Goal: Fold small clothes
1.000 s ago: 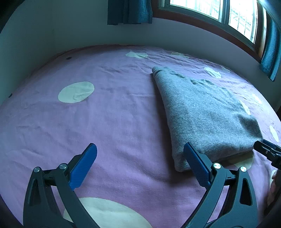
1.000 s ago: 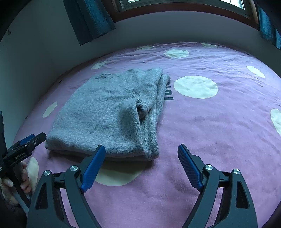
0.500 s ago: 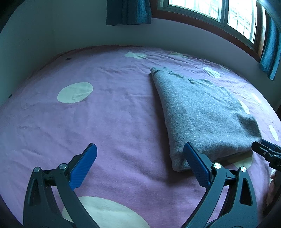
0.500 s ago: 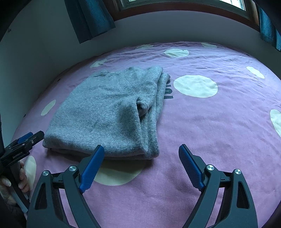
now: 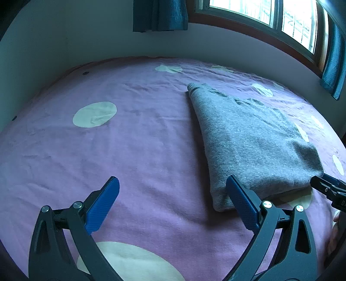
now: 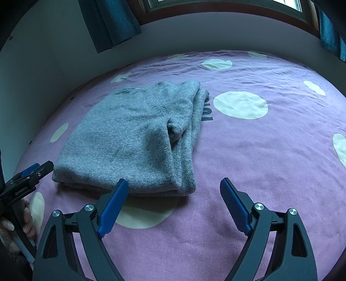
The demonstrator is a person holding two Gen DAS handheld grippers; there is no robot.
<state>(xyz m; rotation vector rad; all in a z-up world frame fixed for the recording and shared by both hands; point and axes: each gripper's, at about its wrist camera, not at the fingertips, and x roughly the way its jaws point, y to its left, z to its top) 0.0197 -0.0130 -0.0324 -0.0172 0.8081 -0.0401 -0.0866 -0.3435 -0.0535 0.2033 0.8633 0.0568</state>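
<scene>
A grey knitted sweater (image 5: 253,140) lies folded into a flat rectangle on the purple bedspread (image 5: 140,151). It also shows in the right wrist view (image 6: 134,138), with a sleeve fold along its right side. My left gripper (image 5: 173,186) is open and empty, held above the bedspread just left of the sweater's near corner. My right gripper (image 6: 174,188) is open and empty, just in front of the sweater's near edge. Each gripper shows at the edge of the other's view: the right one (image 5: 328,190), the left one (image 6: 28,179).
The bedspread has large cream dots (image 6: 240,104). A wall runs behind the bed with a window (image 5: 270,17) and teal curtains (image 5: 160,15). The bed meets the wall at the back and the left.
Almost nothing has moved. Both grippers have drifted slightly; the sweater lies as before.
</scene>
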